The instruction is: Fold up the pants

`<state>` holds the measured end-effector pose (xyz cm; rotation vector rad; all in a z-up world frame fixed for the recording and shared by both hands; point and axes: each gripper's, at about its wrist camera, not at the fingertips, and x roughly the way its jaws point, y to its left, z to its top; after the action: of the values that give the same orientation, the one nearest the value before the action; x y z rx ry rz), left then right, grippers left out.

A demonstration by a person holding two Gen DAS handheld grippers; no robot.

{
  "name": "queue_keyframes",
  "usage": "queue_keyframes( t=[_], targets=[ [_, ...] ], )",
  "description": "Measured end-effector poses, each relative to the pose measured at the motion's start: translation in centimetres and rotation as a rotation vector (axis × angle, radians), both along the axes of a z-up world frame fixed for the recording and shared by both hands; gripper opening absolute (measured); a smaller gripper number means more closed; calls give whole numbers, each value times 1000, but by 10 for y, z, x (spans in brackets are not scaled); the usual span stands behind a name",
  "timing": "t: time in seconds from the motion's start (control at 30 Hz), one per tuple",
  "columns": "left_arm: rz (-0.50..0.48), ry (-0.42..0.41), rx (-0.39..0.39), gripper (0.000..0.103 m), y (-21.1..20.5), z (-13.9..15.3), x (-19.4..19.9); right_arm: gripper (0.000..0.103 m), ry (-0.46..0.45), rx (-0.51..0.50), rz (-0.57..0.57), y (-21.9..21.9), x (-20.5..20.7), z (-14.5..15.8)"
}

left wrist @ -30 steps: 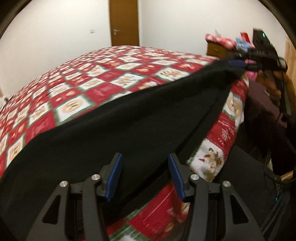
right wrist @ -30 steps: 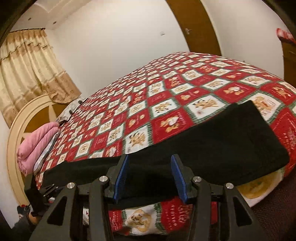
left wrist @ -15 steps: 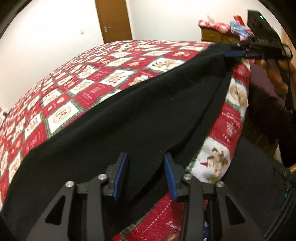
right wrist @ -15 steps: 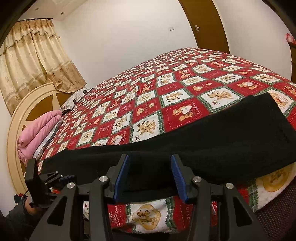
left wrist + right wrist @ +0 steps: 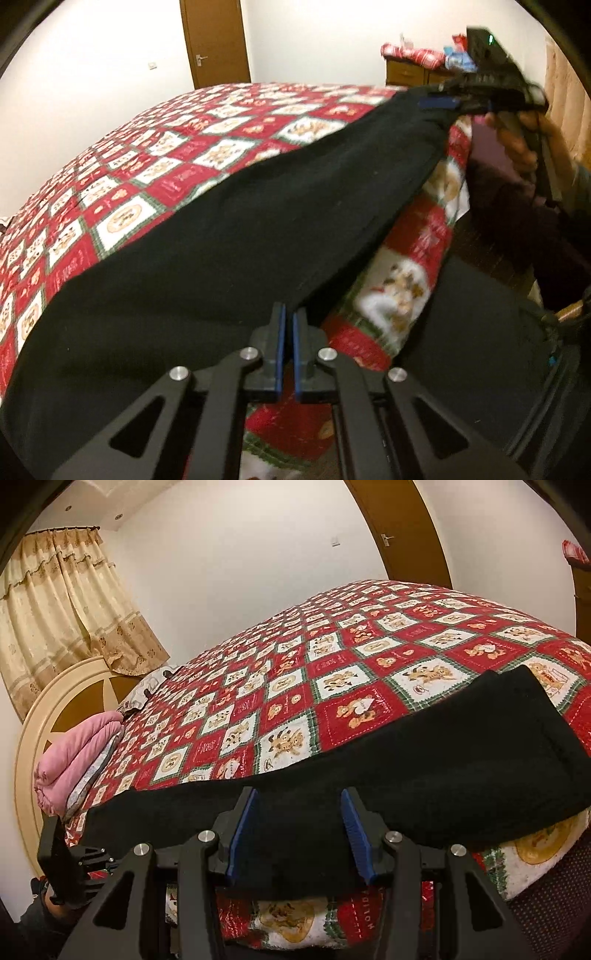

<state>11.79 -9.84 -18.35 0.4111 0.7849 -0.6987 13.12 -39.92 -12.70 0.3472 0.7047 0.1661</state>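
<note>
The black pants [image 5: 229,229] are laid along the near edge of the bed [image 5: 155,158], stretched lengthwise over the red, white and green patchwork bedspread [image 5: 332,686], with their lower edge hanging past the bed's edge.

In the left wrist view, the left gripper [image 5: 287,321] is seen shut, its blue pads [image 5: 280,350] pressed almost together on the near edge of the pants; only a thin fold of black cloth is caught between them. From there the cloth is drawn taut in a line toward the far right, where the right gripper [image 5: 443,102] is seen at the other end of the pants, carried by a hand [image 5: 517,144].

In the right wrist view, the right gripper [image 5: 299,830] is seen partly open, about halfway, its blue pads [image 5: 240,834] standing on either side of a thick bunch of the pants' edge. Whether the pads press on the cloth cannot be told. The left gripper [image 5: 70,864] appears small at the lower left, at the far end of the pants.

Only the right wrist view shows the round headboard [image 5: 44,716], the folded pink blanket [image 5: 74,753] at the bed's head, and the beige curtain [image 5: 62,605]. Only the left wrist view shows the wooden dresser [image 5: 410,75] with red cloth piled on it. The brown door [image 5: 214,40] is seen in both.
</note>
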Motion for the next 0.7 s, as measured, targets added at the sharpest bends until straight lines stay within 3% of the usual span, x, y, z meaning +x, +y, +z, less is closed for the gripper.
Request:
queue_keyframes(
  t=[0.07,0.1,0.17,0.33,0.43,0.5,0.57,0.7],
  targets=[
    [-9,3,10,4,-3,-7,3,49,-4,-2,-8,-3,0,2],
    [0,-7,8,10,-3,-9,5,49,-14,-4,-18,-7,-1,6],
    [9,-20,-8,12,-2,-7,6,49,-45,-10,-46,-19,-4,16],
    [-12,-33,-25,26,2,1,-1,52,-77,12,-224,-80,-11,42],
    [-13,-36,-101,50,14,12,-7,52,-16,34,-309,-124,-4,45],
    [11,-35,-179,61,26,20,-4,52,11,20,-312,-139,6,43],
    [61,-34,-226,63,36,24,5,52,45,7,-298,-150,20,37],
    [166,-37,-249,63,50,20,28,52,99,42,-252,-161,42,18]
  ],
)
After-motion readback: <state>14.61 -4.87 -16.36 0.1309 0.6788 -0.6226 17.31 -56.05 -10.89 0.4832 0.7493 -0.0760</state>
